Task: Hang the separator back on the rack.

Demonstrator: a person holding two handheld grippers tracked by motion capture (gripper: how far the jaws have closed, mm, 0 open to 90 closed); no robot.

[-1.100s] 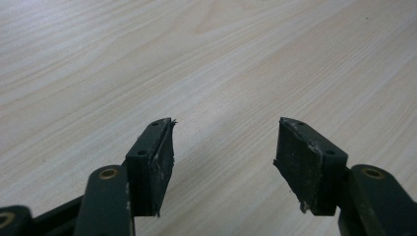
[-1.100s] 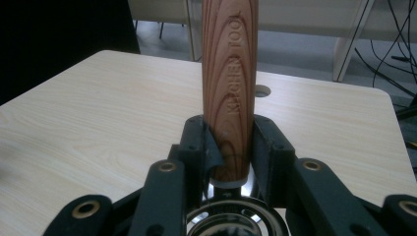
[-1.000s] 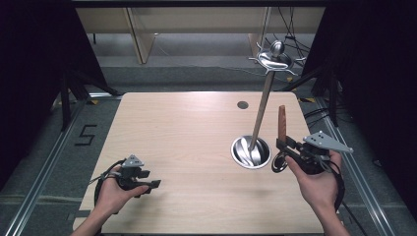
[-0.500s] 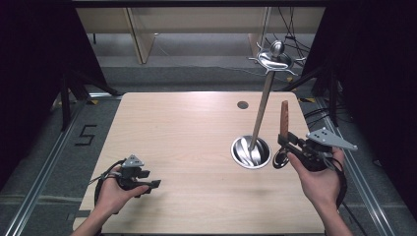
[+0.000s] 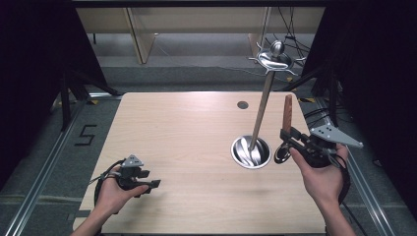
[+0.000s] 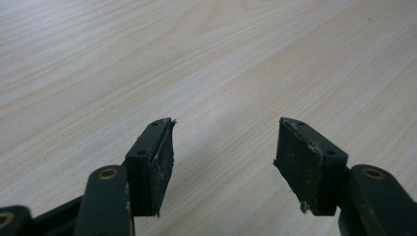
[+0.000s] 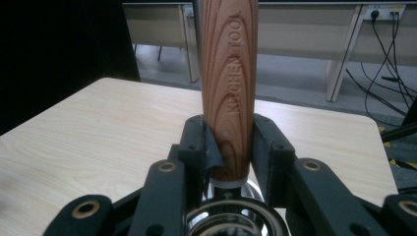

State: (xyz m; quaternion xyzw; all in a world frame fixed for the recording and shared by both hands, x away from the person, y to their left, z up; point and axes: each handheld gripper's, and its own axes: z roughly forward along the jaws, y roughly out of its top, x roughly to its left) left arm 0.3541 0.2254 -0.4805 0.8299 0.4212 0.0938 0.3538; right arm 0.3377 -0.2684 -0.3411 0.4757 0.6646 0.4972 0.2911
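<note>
Tabletop (image 5: 187, 132) of pale wood grain filled most of the high view, with dark floor and metal rails around it. Toward its right side stood a metal stand (image 5: 260, 118): a round, shiny base (image 5: 251, 152) resting on the wood, a thin pole leaning slightly as it rose, and a cluster of hooks under a ball at the top. A small dark hole (image 5: 242, 104) sat in the tabletop near the far edge, behind the stand.

The right gripper (image 5: 287, 140), held in the person's right hand (image 5: 319, 177), was just to the right of the stand's base. Its jaws were closed tightly on the lower end of a wooden handle (image 5: 287, 112), which stood upright above them. In the right gripper view the wooden handle (image 7: 230, 83) showed red-brown grain and the engraved words "KITCHEN TOOL", with a metal part just below it.

The left gripper (image 5: 150, 184) lay low near the front left corner, in the person's left hand (image 5: 115, 194). Its jaws stood wide apart with nothing between them, close over bare wood.
</note>
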